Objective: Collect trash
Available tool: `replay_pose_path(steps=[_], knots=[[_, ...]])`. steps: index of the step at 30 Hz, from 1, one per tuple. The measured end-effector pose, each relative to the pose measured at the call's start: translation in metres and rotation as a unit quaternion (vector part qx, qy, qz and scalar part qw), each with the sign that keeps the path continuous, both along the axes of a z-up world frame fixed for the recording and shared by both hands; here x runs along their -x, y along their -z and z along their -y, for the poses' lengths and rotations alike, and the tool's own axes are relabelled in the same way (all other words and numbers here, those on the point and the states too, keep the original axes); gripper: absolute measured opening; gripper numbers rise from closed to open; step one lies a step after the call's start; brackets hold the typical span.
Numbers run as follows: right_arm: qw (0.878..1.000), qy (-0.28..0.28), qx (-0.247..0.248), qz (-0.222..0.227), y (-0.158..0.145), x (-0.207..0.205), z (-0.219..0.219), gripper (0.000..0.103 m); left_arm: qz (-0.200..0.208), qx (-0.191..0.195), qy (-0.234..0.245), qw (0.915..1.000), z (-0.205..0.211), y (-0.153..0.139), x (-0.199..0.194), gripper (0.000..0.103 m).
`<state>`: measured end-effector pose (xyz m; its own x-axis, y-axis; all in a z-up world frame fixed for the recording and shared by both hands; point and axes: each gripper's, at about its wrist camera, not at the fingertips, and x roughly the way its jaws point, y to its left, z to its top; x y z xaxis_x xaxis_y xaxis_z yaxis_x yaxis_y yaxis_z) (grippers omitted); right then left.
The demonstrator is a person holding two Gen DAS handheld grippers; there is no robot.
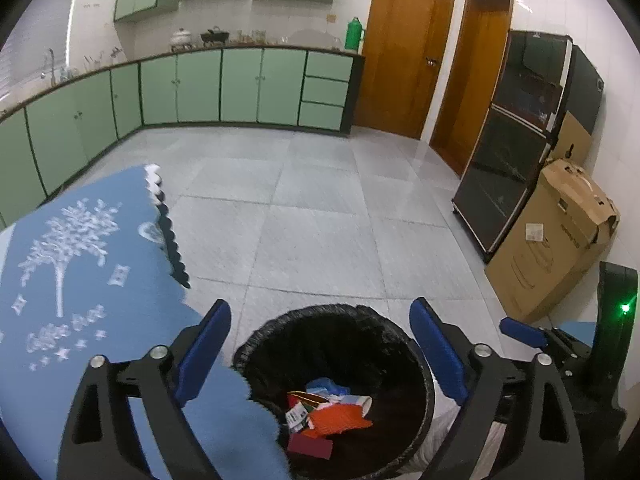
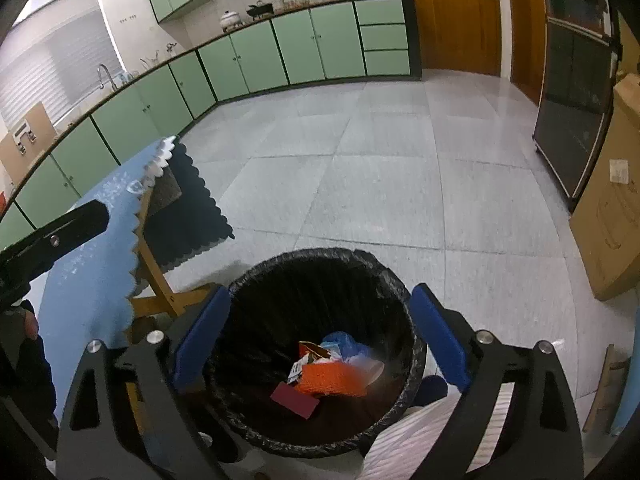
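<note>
Below both tools | bin (image 2: 320, 280) holds trash (image 2: 332, 376) | left tool (image 1: 320, 344), right tool (image 2: 320, 328) spread, empty

The right tongs (image 2: 320, 336) hung spread wide and empty above a black-lined trash bin (image 2: 400, 280). Inside lay an orange piece (image 2: 332, 378), a maroon card (image 2: 296, 400) and blue plastic (image 2: 344, 340). A blue scalloped cloth (image 2: 96, 280) draped the surface to the left.

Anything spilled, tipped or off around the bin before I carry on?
Nothing stands out. The trash bin stands upright with its black liner over the rim, and the orange piece and other scraps lie inside it. No litter shows on the visible floor. The left gripper and right gripper are both open and empty above it.
</note>
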<state>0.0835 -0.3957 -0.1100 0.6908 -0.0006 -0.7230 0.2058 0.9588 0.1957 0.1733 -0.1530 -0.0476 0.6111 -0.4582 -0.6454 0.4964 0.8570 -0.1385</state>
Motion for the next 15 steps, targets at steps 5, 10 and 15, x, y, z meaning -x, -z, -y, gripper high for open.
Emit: replay_pose_path(steps=[5,10,15], knots=[[1.0,-0.007,-0.006,0.021,-0.023,0.009,-0.006,0.096,0.019,0.002,-0.015,0.9997,-0.019,-0.02,0.014,0.095],[0.998,-0.026,0.002,0.049,-0.053,0.02,-0.017,0.097,0.034,0.003,-0.025,0.9991,-0.036,-0.036,0.028,0.097],[0.996,-0.047,0.005,0.075,-0.084,0.028,-0.03,0.097,0.048,0.004,-0.036,0.9982,-0.049,-0.05,0.04,0.097]])
